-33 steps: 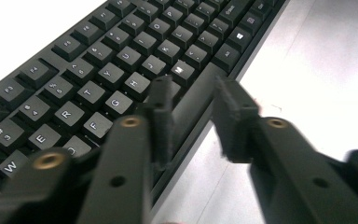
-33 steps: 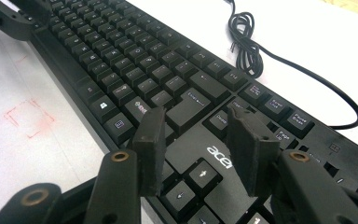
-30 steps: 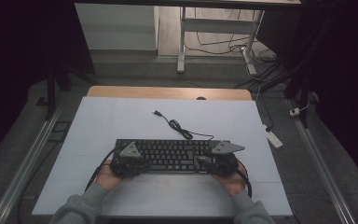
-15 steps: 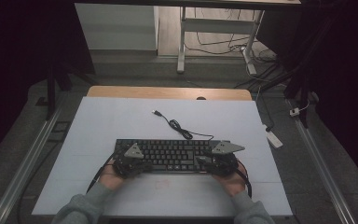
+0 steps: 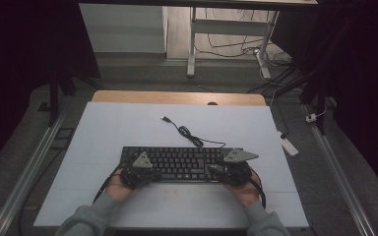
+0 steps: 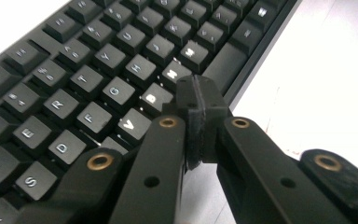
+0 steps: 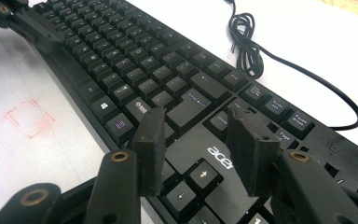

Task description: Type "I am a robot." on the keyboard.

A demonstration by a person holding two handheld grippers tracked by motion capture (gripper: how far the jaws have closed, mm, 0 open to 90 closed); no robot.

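- Black plastic keyboard (image 5: 177,163) lies across the near middle of the white table (image 5: 128,128), its black cable (image 5: 187,132) trailing away behind
- left gripper (image 6: 199,100) has just closed; jaws pressed together, empty, at the spacebar edge
- right gripper (image 7: 200,149) hovers over the arrow keys, jaws apart, gripping nothing

Right gripper (image 7: 200,149): jaws apart, rising from the bottom of the frame over the arrow keys.
Keyboard (image 7: 135,79): black, running from upper left to lower right.
Cable (image 7: 251,51): black, bunched at upper right.
Worktop (image 7: 23,154): white, faint red mark at left.
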